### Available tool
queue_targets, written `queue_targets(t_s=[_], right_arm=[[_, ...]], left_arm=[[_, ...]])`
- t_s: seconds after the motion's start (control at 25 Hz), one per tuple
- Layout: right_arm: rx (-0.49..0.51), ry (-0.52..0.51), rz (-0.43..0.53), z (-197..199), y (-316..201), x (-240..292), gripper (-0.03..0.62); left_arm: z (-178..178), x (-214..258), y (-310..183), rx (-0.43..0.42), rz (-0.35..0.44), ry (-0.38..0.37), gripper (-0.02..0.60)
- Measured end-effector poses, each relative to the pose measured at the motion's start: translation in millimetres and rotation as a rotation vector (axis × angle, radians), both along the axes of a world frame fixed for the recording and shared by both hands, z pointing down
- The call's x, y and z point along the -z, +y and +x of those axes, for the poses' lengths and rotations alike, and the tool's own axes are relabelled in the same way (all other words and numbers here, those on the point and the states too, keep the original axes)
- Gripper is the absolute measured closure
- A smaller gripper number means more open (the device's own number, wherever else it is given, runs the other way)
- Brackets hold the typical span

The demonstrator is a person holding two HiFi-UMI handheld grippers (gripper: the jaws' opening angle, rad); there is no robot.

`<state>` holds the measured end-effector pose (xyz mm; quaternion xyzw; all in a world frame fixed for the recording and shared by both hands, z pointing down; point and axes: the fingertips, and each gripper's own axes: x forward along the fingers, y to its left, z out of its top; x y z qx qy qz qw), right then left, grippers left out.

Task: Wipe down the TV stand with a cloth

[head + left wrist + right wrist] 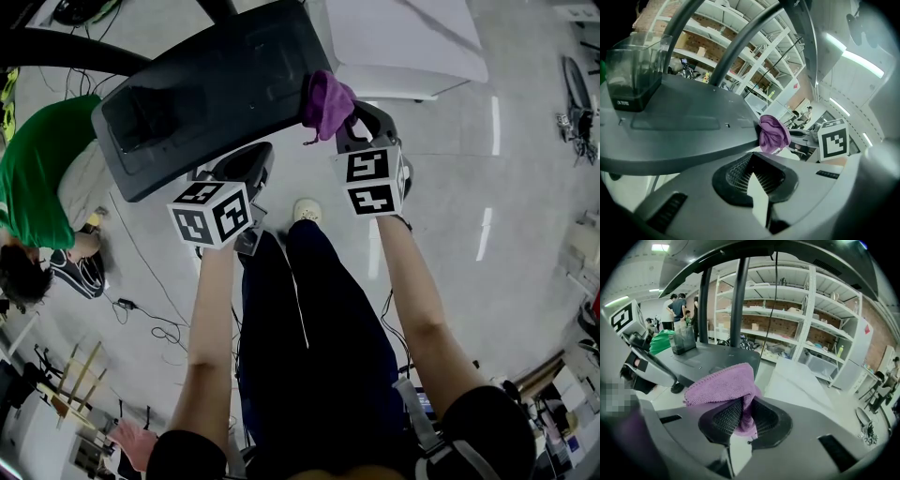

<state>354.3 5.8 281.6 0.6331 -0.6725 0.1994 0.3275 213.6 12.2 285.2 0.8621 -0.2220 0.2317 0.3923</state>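
Note:
The TV stand [216, 84] is a dark grey tray-like shelf on curved black posts, seen top centre in the head view. A purple cloth [326, 101] is bunched against its right edge, and my right gripper [349, 122] is shut on it. In the right gripper view the cloth [722, 385] hangs folded between the pads of the right gripper [740, 416], just short of the stand [708, 359]. My left gripper [246, 173] sits under the stand's near edge, jaws together and holding nothing. From the left gripper [754, 176] I see the stand [684, 126] and the cloth [773, 133].
A dark translucent container [141, 117] stands on the shelf's left part. A person in green [37, 178] crouches at the left, near cables [141, 314] on the floor. A white platform [403, 37] lies beyond the stand. Storage shelves [787, 324] and standing people [677, 305] are farther off.

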Motion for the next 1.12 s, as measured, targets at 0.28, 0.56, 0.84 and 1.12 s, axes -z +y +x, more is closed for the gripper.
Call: queue_targets(t_s=[0.28,0.56,0.84,1.12], right_arm=[[-0.149,-0.070,-0.019,32,18,-14,0.525],[-0.189,-0.070,-0.017,36,38,-17,0.525],[-0.200,-0.067,-0.039,21,58,-36,0.525],[-0.165,-0.082,-0.031,-35,72,-46,0.525]], left_arm=[[6,0,7,0.002,0.000,0.003,0.575],[6,-1,15,0.001,0.003,0.010,0.575],[-9,-11,31,0.003,-0.014,0.018,0.575],[-53,-19,48,0.033,-0.003,0.020,0.575]])
